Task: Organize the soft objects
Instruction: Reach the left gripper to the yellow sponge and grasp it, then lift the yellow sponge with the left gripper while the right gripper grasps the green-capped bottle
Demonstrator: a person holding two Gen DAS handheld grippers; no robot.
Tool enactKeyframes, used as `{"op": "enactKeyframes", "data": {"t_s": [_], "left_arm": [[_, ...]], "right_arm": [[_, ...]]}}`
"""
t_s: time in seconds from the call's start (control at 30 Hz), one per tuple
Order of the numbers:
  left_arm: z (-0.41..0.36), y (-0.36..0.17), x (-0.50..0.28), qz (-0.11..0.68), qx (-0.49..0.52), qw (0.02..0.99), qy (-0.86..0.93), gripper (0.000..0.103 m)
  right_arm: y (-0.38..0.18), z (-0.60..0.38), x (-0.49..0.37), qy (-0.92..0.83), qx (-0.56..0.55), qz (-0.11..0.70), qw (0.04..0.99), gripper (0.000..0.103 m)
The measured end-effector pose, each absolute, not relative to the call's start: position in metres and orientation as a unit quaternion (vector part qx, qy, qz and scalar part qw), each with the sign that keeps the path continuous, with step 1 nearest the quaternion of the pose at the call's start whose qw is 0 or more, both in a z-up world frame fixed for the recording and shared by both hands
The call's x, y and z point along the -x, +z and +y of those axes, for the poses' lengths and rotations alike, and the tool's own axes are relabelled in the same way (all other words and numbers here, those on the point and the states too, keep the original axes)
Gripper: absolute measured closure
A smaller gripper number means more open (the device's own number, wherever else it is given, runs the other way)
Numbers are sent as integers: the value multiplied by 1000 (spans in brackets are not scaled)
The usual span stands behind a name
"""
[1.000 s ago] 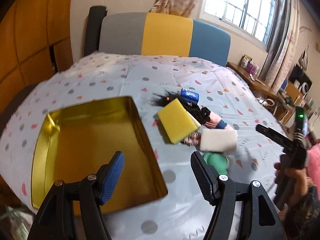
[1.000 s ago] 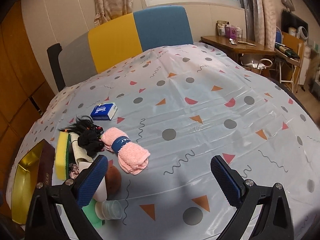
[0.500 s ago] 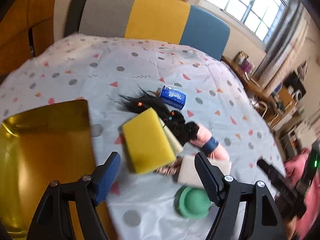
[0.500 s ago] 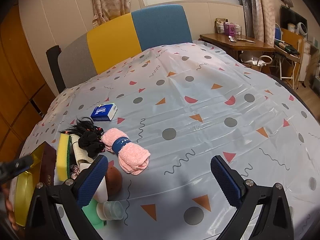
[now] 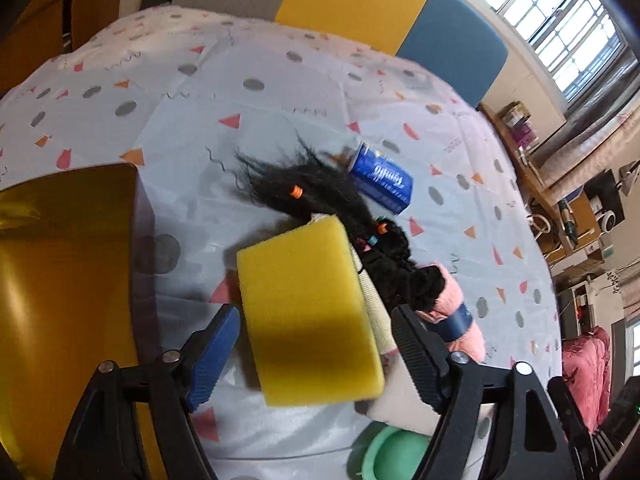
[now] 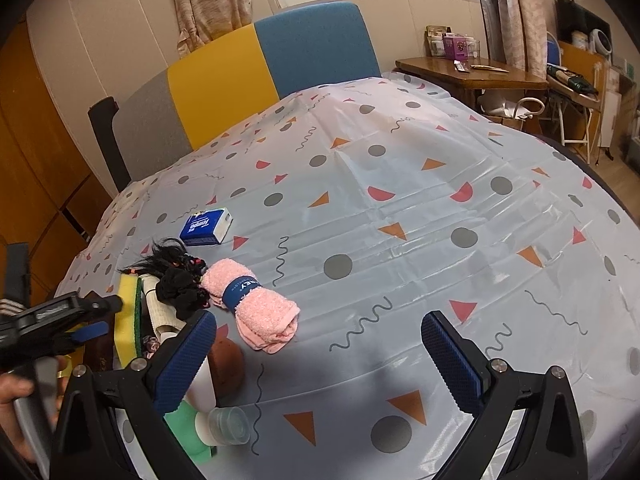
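Left wrist view — left tool (image 5: 312, 344) spread wide around yellow sponge (image 5: 308, 316), right tool (image 6: 318, 354) wide, hovering over tablecloth (image 6: 400, 208).

one yellow sponge (image 5: 308, 312), one rolled pink towel (image 6: 256, 308) with a blue band, one black wig (image 5: 320, 196), one black scrunchie (image 6: 180, 292) and one blue tissue pack (image 6: 206, 226) lie ahead of the tools on one patterned tablecloth (image 6: 400, 220). one gold tin (image 5: 60, 280) sits left of the left tool's fingers, and one green lid (image 5: 396, 452) shows below its right finger. close by the right tool's left finger are one brown ball (image 6: 228, 364) and one clear cap (image 6: 230, 426).
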State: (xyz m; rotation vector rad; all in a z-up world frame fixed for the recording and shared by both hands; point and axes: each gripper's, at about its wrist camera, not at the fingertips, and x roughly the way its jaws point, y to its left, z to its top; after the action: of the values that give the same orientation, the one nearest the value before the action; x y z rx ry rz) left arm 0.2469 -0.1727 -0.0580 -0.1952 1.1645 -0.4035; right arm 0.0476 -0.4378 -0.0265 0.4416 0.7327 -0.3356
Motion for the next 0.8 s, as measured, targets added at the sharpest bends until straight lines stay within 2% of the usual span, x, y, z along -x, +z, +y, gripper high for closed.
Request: {"op": "enactKeyframes", "data": {"t_s": [0.17,0.27,0.33,0.4,0.6,0.8], "left_arm": [[-180,-70,-252,550,75,814,-172,24],[-179,-68,-250,540,57,823,-168,42],[-180,-65,-247,535,48,824,-178,49],[-182,-55,-238,518,29,835,-186,63],[-186,-27,-185,481,-42,841,-243,66],[-191,-34,-129,488,-89,812,-306,66]], "right_arm": [[-27,-437,-49,-160,-210,354,897,0],[-27,-437,-49,-162,-208,354,897,0],[-28,-438,-50,-166,-206,357,896,0],[-30,-438,-51,-167,-205,361,895,0],[-35,-443,-50,-173,-213,371,887,0],[-37,-442,-50,-178,-205,379,885,0]]}}
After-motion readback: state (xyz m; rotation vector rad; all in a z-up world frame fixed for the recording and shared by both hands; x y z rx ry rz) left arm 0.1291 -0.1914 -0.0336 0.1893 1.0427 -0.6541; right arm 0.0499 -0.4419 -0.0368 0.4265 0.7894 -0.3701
